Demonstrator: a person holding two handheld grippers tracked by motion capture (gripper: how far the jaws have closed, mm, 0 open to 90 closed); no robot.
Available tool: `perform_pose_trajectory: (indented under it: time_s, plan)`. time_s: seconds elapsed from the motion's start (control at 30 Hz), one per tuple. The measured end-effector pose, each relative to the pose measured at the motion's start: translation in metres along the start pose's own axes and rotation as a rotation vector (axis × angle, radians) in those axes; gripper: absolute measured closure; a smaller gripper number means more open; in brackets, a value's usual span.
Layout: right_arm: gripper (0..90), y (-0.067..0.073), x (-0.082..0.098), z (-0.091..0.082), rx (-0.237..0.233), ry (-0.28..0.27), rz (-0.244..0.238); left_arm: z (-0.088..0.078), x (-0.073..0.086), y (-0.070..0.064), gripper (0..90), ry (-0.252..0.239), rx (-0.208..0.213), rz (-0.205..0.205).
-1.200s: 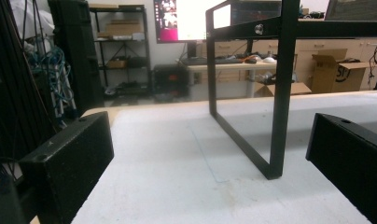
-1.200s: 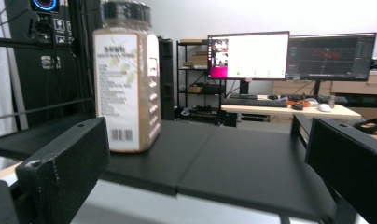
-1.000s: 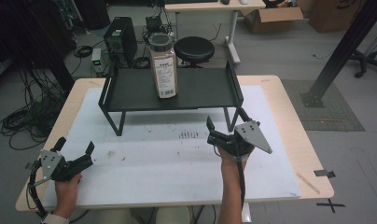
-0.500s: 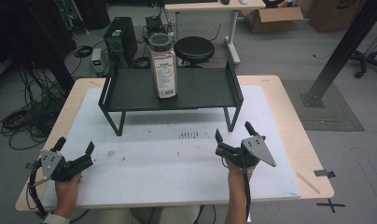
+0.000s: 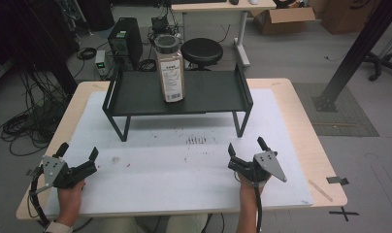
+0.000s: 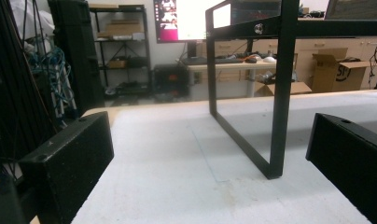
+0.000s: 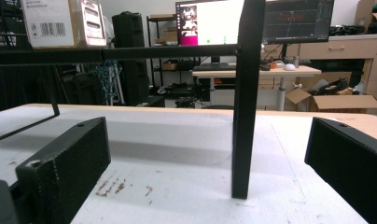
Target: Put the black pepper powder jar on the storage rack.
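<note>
Right gripper [image 5: 246, 151] pulled back toward near table [image 5: 301, 126] edge, jaws wide, empty. High view: left gripper [image 5: 78, 155] wide, empty; brown-filled clear plastic jar [image 5: 170, 68] upright on black metal shelf rack [image 5: 136, 94]. Gripper views: rack legs ahead, between jaws.

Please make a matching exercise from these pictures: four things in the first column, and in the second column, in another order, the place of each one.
Things
1. tall clear jar with a brown label
2. black metal shelf
3. left gripper
4. right gripper

Places
a. over the near left of the white mat, open
b. standing upright on the shelf
c. on the far half of the white mat
d. over the near right of the mat, open

Pairs: 1-b, 2-c, 3-a, 4-d
</note>
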State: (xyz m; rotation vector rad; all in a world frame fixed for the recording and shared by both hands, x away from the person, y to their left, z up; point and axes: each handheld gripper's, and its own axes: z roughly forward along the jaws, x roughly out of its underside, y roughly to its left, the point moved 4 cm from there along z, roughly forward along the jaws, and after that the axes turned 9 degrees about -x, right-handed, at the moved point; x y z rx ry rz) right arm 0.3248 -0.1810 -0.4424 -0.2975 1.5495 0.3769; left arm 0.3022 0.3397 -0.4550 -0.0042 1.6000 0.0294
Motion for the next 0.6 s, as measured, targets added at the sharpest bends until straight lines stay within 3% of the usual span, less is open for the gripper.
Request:
perform_pose_trajectory:
  time_s: [0.6]
  plan:
    - [0.0, 0.0028, 0.0109, -0.0045, 0.015, -0.008, -0.042, 0.0, 0.0, -0.0002, 1.1, 0.0, -0.001, 0.0]
